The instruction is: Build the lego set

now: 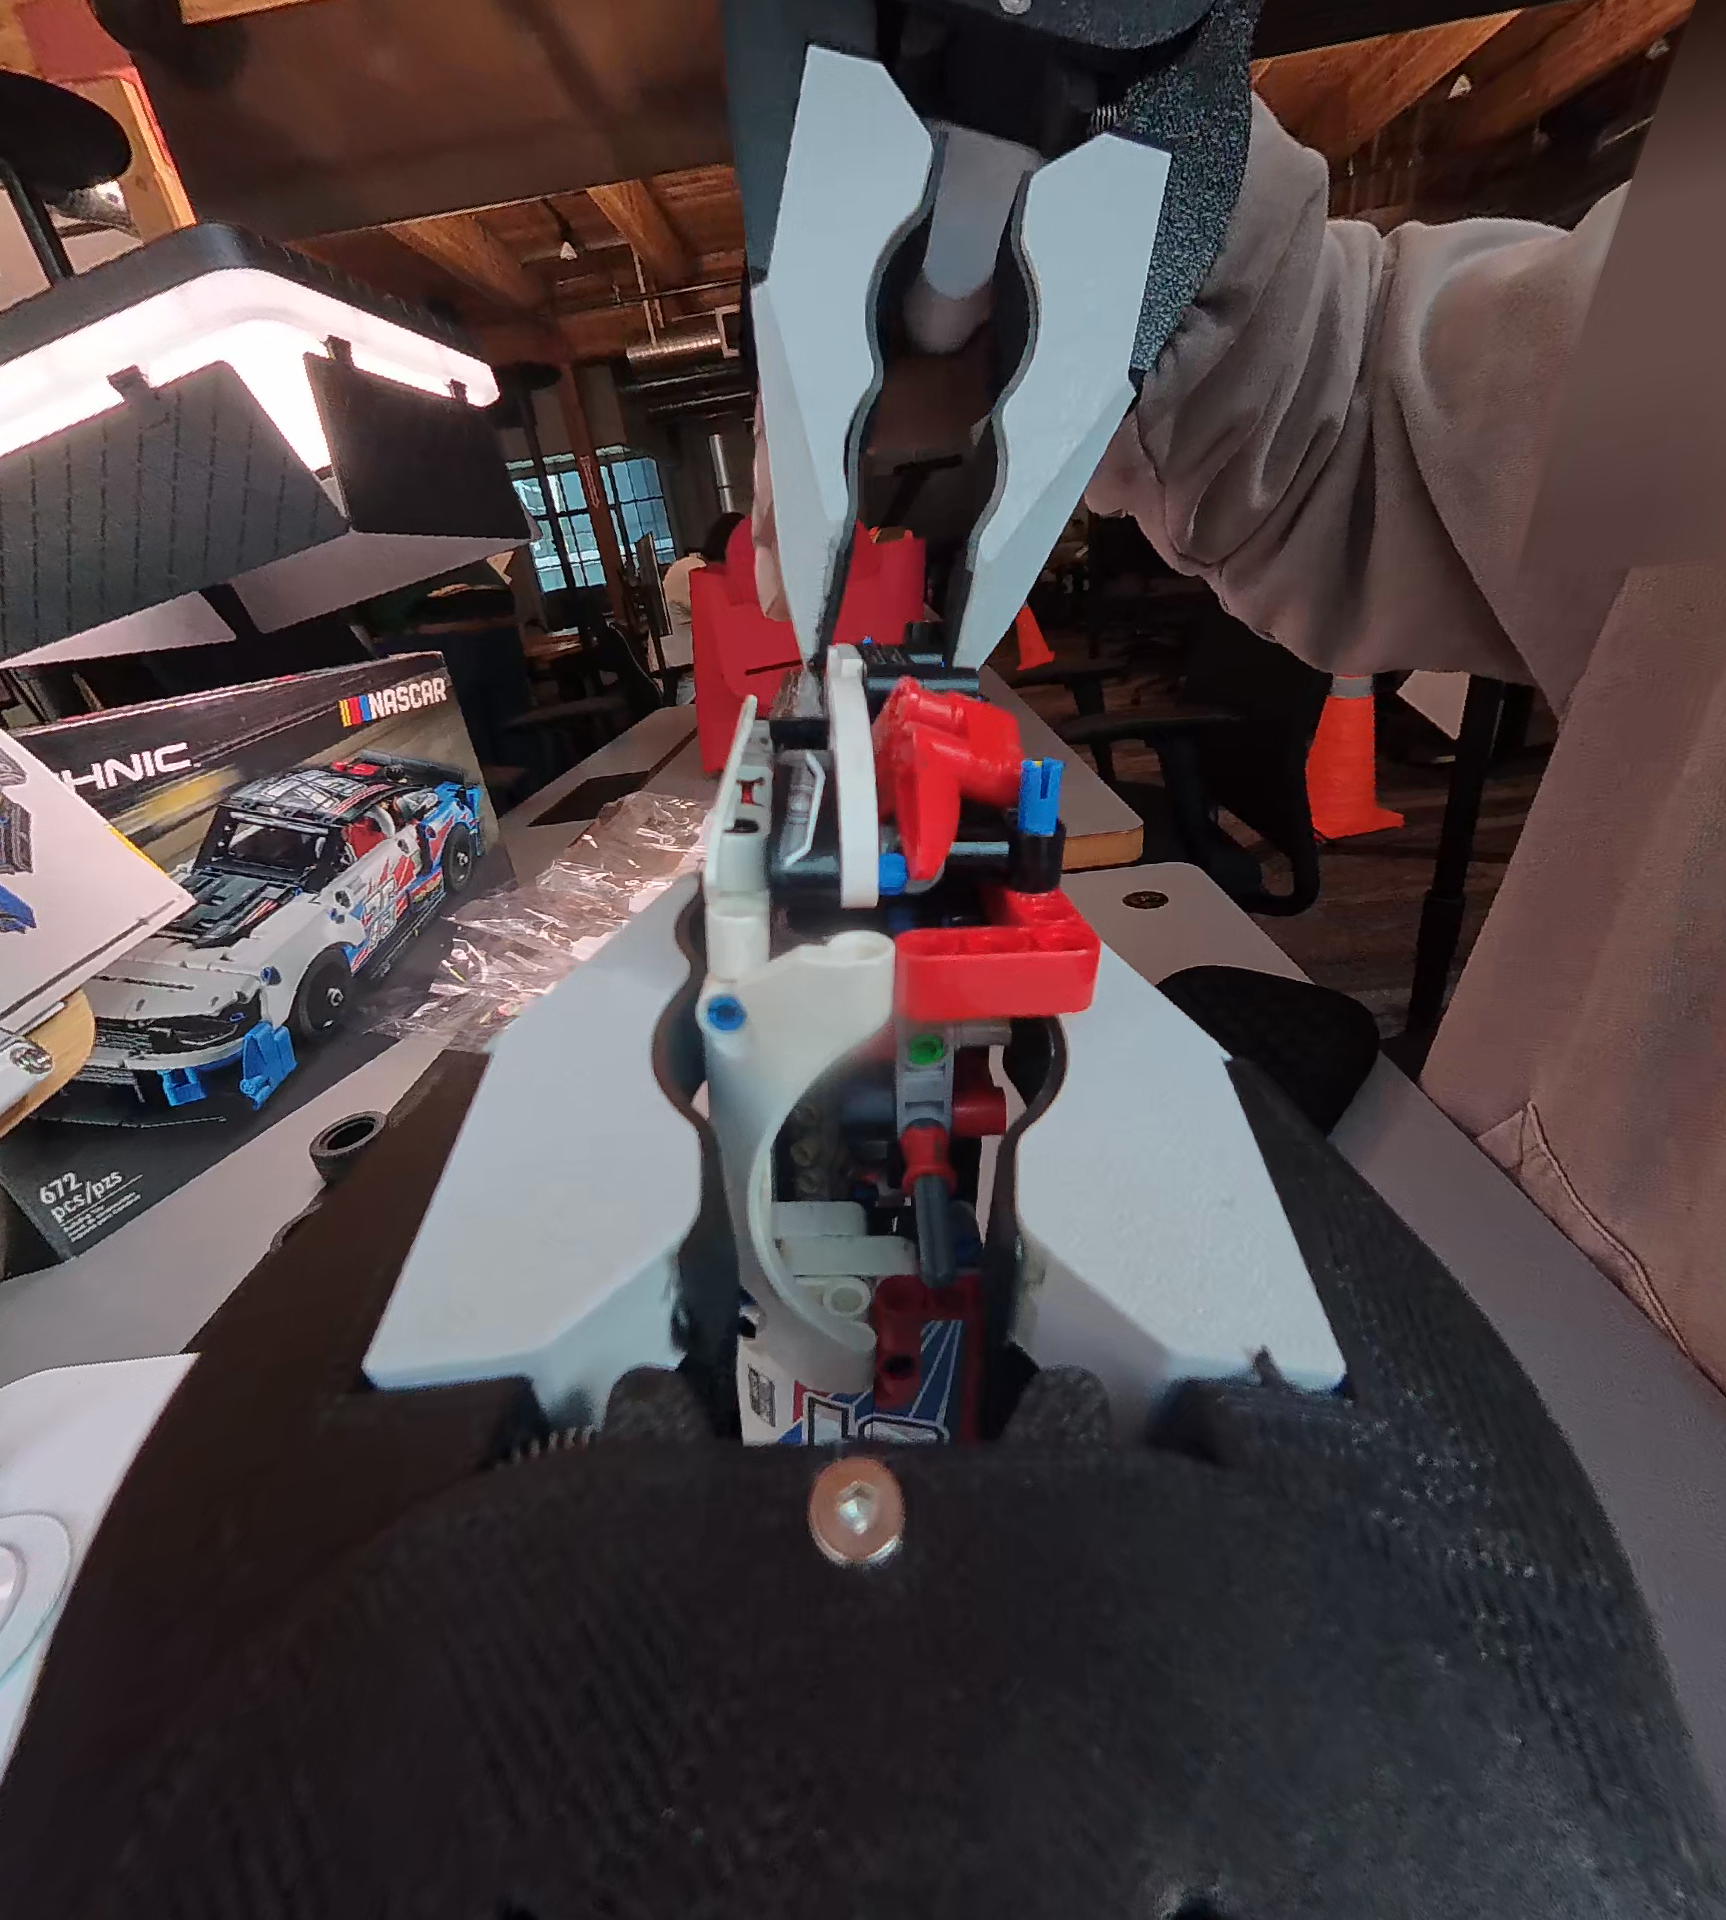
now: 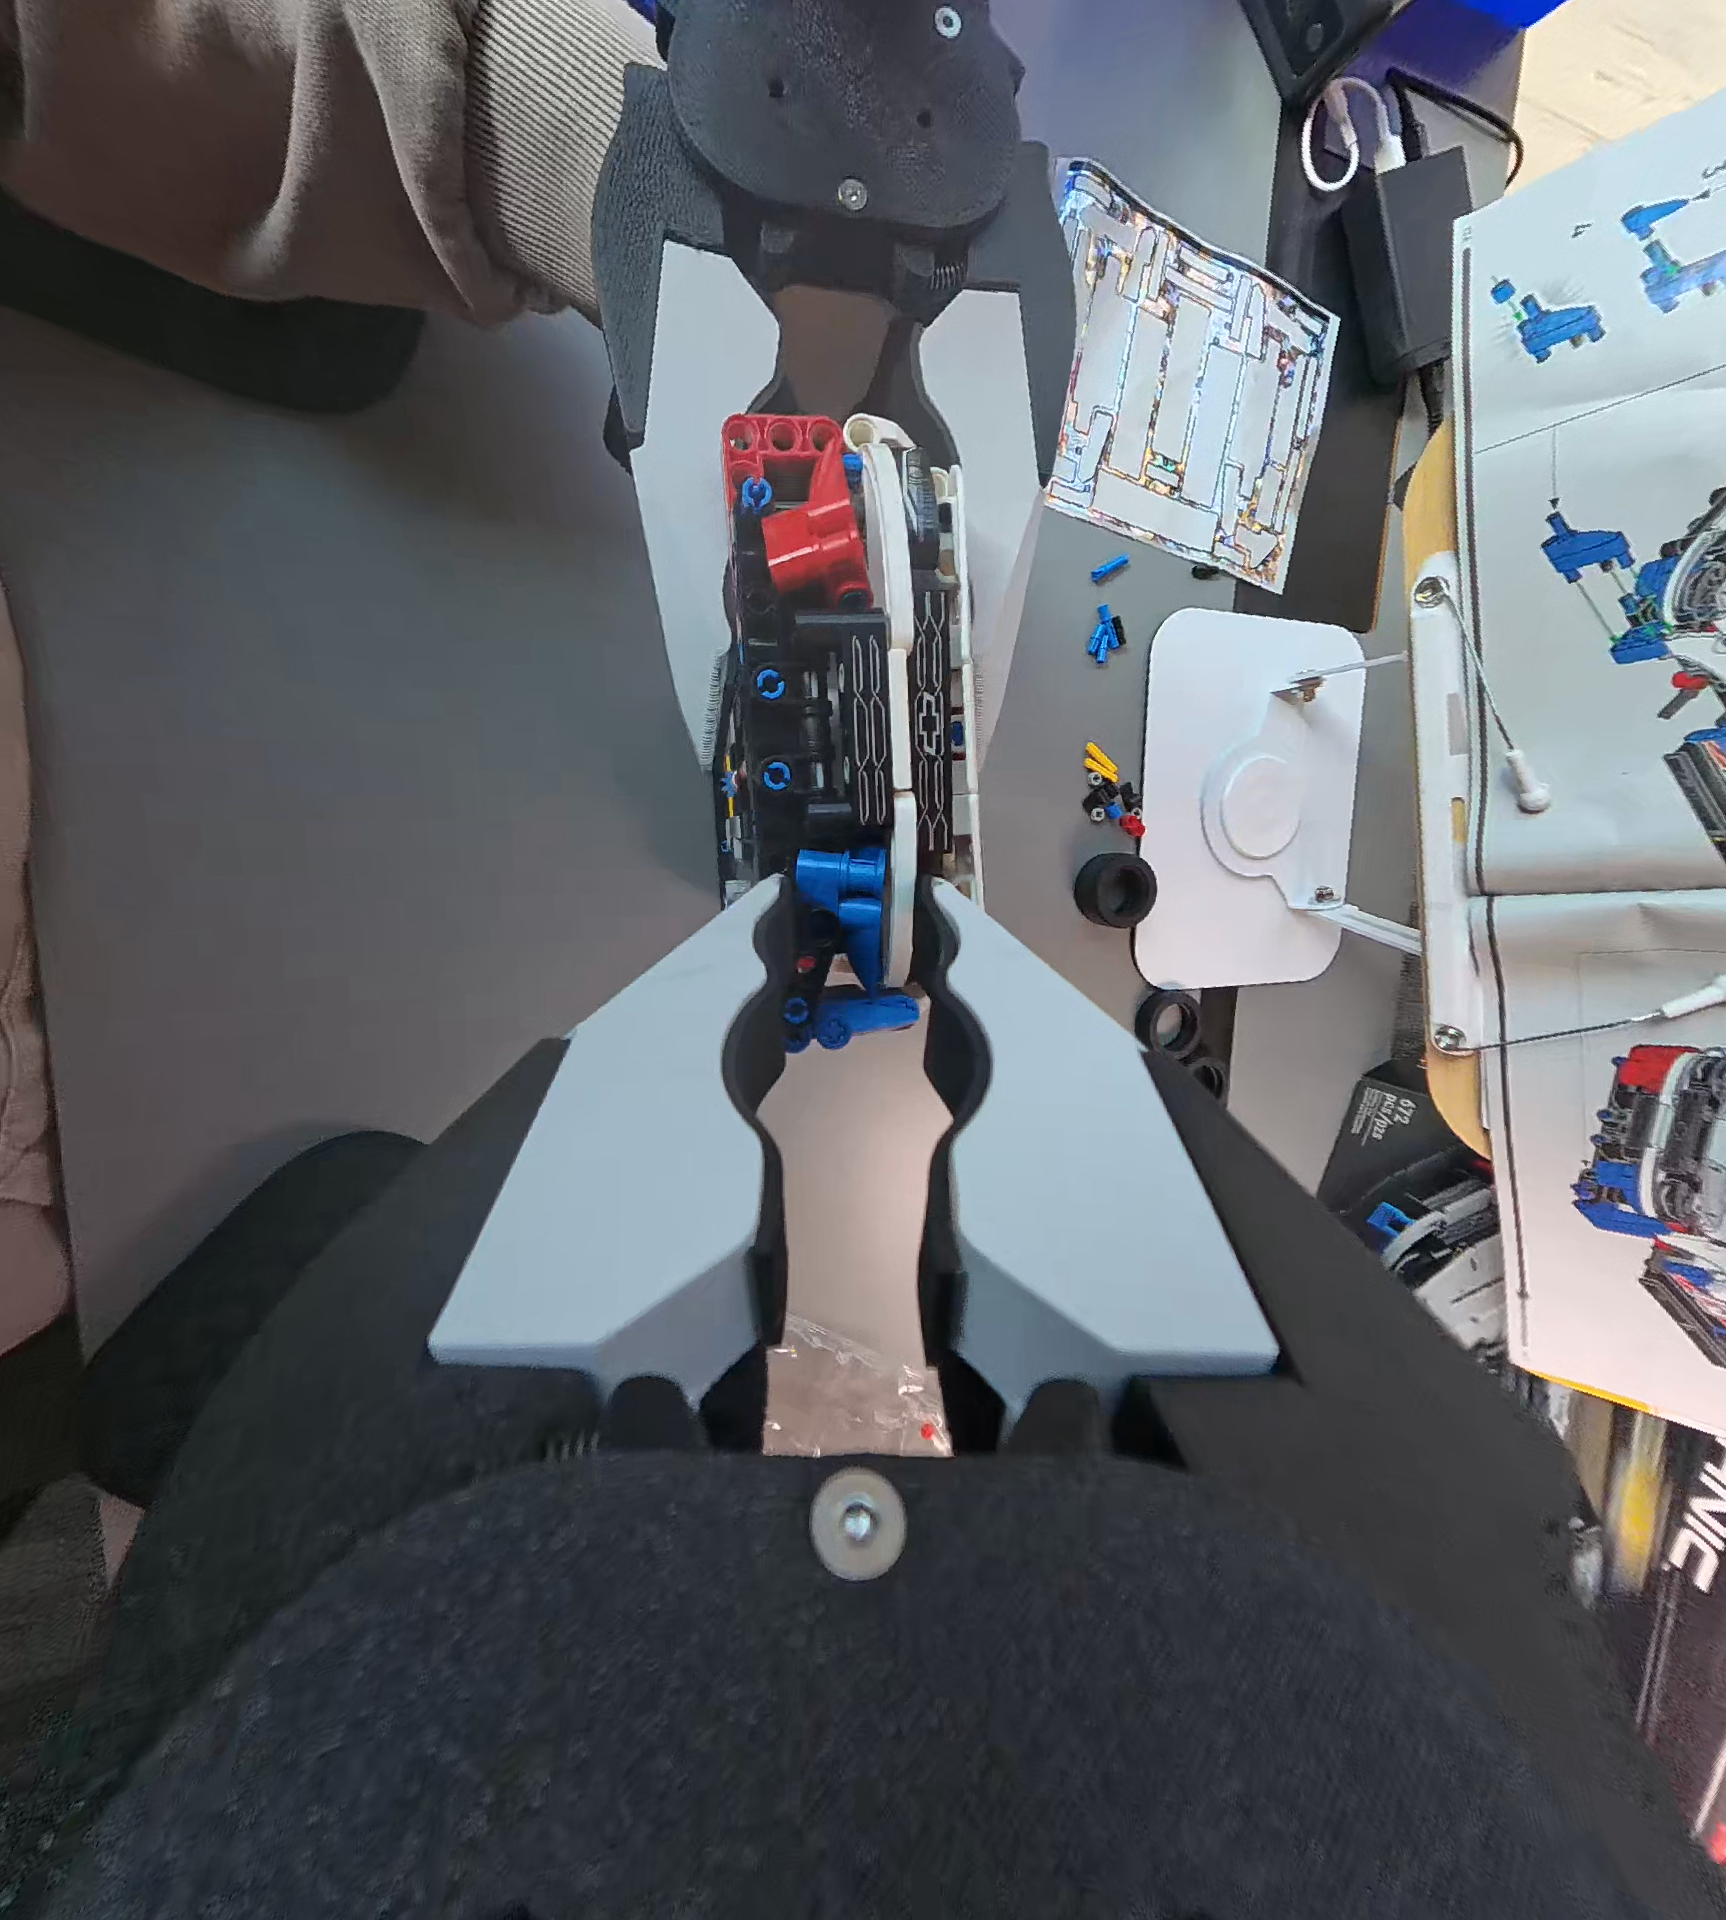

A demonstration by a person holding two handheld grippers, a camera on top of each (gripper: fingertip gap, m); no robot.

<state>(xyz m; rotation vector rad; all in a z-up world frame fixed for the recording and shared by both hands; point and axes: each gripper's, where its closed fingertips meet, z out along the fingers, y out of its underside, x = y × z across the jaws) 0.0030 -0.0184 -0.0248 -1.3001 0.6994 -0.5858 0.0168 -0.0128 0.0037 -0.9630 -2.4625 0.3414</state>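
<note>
A: Fingers first. How do the left gripper's (image 1: 848, 1049) stand?

B: Clamped on the partly built white, red, black and blue plastic brick car assembly (image 1: 869, 935). The lower part of it sits deep between the two white fingers (image 1: 568, 1174), and the rest juts out past their tips.

A: And the right gripper (image 2: 854, 914)?

B: It comes in from the opposite end. Its fingers (image 2: 1035, 1049) are closed on the far end of the same assembly, pinching the blue pieces and a white curved panel right at the tips. So the build is held from both ends, lifted above the grey counter (image 2: 371, 727).

A: Anything lying close below?

B: Loose small blue, yellow, black and red pins (image 2: 1108, 707) on the counter to the right, beside a white stand base (image 2: 1243, 790). A small black rubber tyre (image 2: 1113, 888) lies just beside that base, and a printed sticker sheet (image 2: 1191, 384) is farther up.

A: The instructions?

B: An open instruction booklet (image 2: 1648, 644) on a stand at the right edge, with the dark cardboard set box (image 1: 246, 862) showing a race car picture below it.
</note>
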